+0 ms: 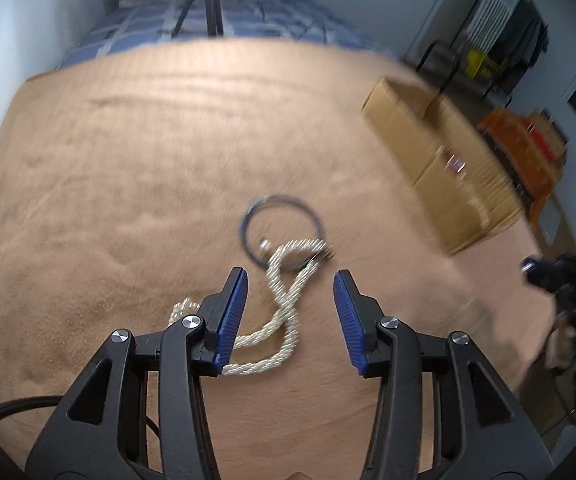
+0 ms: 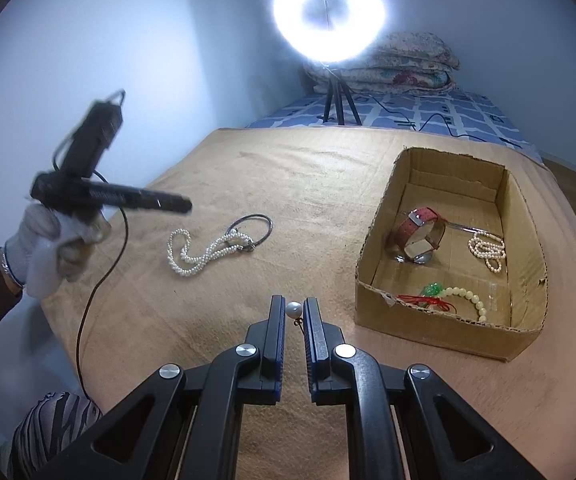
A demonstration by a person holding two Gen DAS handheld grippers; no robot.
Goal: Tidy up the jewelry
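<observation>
A white pearl necklace [image 1: 284, 308] lies looped on the tan cloth, overlapping a dark thin bangle [image 1: 282, 232]. My left gripper [image 1: 290, 286] is open above the necklace, its jaws to either side of it; the view is blurred. In the right wrist view the necklace [image 2: 200, 250] and bangle [image 2: 254, 228] lie mid-table, with the left gripper [image 2: 184, 204] held above them to the left. My right gripper [image 2: 293, 308] is shut on a single pearl earring [image 2: 294, 311], just left of the cardboard box [image 2: 448, 326].
The box holds a red-strapped watch [image 2: 420, 234], a pearl strand [image 2: 488, 250] and a cream bead bracelet with red cord [image 2: 454, 298]. A ring light on a tripod [image 2: 330, 12] and folded quilts [image 2: 404, 66] stand behind the table.
</observation>
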